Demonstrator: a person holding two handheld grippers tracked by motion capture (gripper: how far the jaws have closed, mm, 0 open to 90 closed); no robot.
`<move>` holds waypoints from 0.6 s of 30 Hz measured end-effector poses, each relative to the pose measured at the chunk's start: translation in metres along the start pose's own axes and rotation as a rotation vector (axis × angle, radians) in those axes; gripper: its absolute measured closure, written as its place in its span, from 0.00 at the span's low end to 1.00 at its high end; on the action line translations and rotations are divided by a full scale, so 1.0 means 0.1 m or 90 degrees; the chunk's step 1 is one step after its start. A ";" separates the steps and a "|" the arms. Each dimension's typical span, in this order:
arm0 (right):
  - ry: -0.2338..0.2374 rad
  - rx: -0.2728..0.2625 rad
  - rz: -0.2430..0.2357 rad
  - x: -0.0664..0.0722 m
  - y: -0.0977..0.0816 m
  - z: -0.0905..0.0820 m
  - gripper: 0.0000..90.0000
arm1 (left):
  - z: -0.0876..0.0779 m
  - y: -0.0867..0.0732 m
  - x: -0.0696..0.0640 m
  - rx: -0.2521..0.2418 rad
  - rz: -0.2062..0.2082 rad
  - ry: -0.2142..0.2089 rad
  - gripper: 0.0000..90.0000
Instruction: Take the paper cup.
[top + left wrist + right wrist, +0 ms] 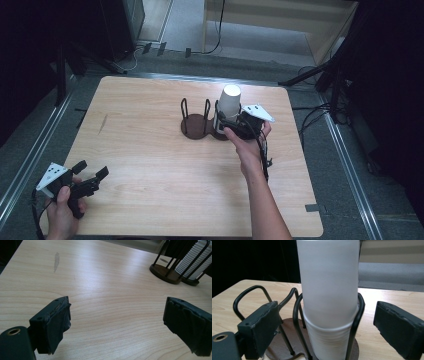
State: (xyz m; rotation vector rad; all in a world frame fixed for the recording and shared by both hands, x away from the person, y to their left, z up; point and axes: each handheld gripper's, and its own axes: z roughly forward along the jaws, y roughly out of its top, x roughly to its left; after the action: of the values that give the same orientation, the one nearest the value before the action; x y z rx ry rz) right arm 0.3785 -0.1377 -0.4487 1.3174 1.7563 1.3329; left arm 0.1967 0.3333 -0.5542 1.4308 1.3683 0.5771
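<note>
High view: right tool [226, 123] released beside cup stack [229, 102]; left tool [91, 172] released.

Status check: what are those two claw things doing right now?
Left gripper open, idle. Right gripper open around the white paper cup stack in the dark wire holder. Nothing in the way.

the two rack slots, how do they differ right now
The right slot holds a stack of white cups that rises well above its wire loops; the left slot holds nothing. The right gripper is at the right slot, its open fingers on either side of the stack without pressing it; no gripper is near the left slot. Both share a dark round base and black wire loops, joined side by side.
</note>
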 end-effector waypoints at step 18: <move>-0.045 0.016 -0.001 0.05 0.12 0.32 0.11 | 0.00 0.00 0.01 0.005 0.002 -0.007 0.09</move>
State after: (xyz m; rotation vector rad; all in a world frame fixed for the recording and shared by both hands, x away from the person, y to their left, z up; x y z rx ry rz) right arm 0.4085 -0.1207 -0.4478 1.3607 1.7312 1.2520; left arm 0.1973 0.3338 -0.5542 1.4397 1.3607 0.5651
